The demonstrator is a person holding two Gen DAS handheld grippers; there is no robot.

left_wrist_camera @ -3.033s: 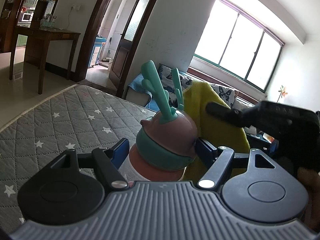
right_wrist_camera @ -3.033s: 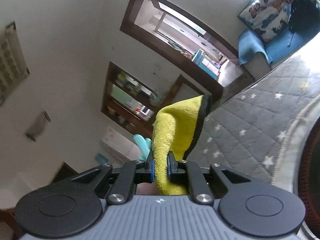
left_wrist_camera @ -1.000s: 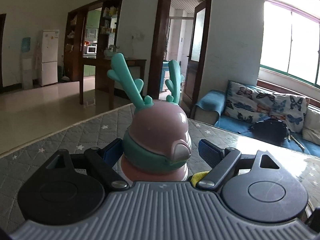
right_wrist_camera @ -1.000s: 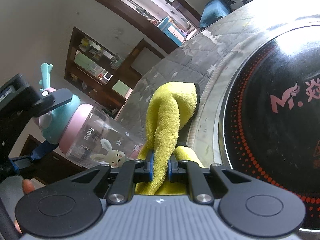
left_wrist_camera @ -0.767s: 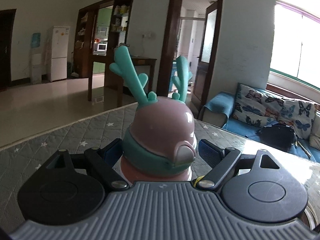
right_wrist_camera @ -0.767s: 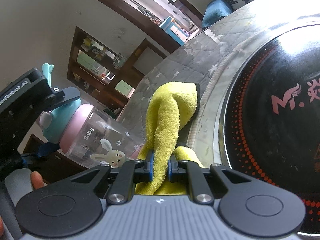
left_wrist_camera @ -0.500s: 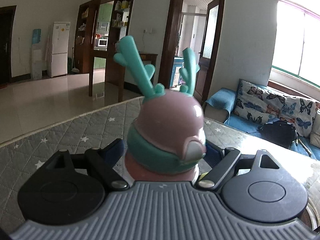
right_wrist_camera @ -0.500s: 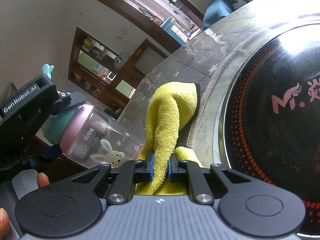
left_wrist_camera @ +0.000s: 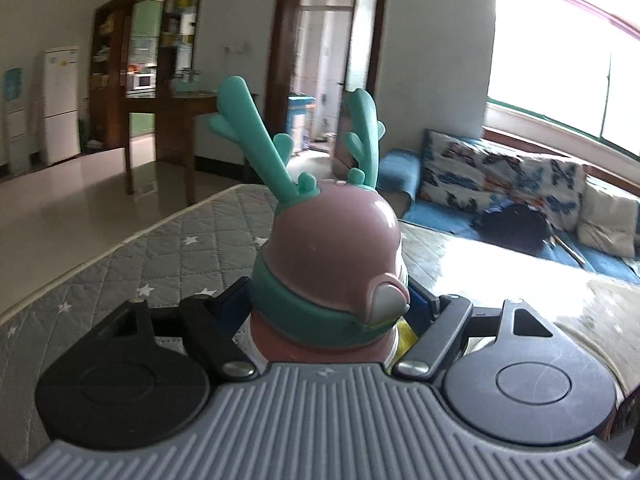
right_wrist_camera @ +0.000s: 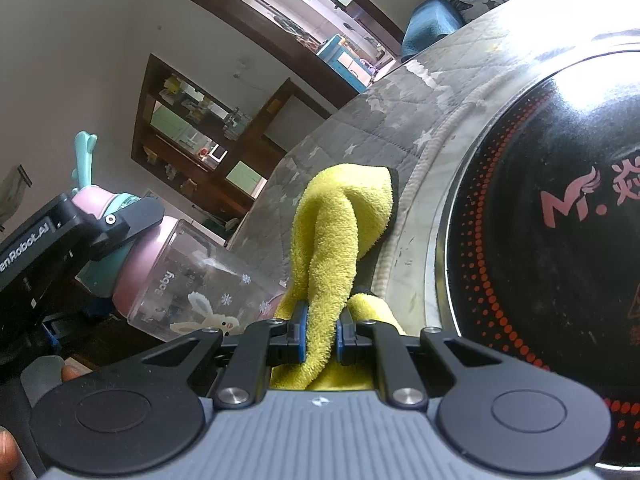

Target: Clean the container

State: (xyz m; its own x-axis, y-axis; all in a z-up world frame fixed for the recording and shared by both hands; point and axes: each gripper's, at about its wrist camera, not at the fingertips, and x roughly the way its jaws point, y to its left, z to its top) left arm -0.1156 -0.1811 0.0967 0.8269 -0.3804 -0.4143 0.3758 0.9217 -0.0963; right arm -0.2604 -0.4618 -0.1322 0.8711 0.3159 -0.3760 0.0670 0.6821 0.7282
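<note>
A clear baby bottle with a pink lid and teal antlers sits between the fingers of my left gripper. Its jaws are closing, and the blue pads lie against the sides of the lid's teal band. In the right wrist view the bottle leans tilted, its base down by the yellow cloth, with the left gripper clamped over its cap. My right gripper is shut on a fold of that cloth, which lies draped on the quilted cover. A yellow sliver of cloth shows beside the bottle.
A black round induction cooker fills the right side, close to the cloth. The grey star-patterned cover stretches left to the table edge. A person's fingers hold the left gripper. A sofa stands beyond the table.
My left gripper's jaws have narrowed onto the bottle's lid, and that hand has shifted a little, so the lid looms larger. The right gripper and cloth have stayed put.
</note>
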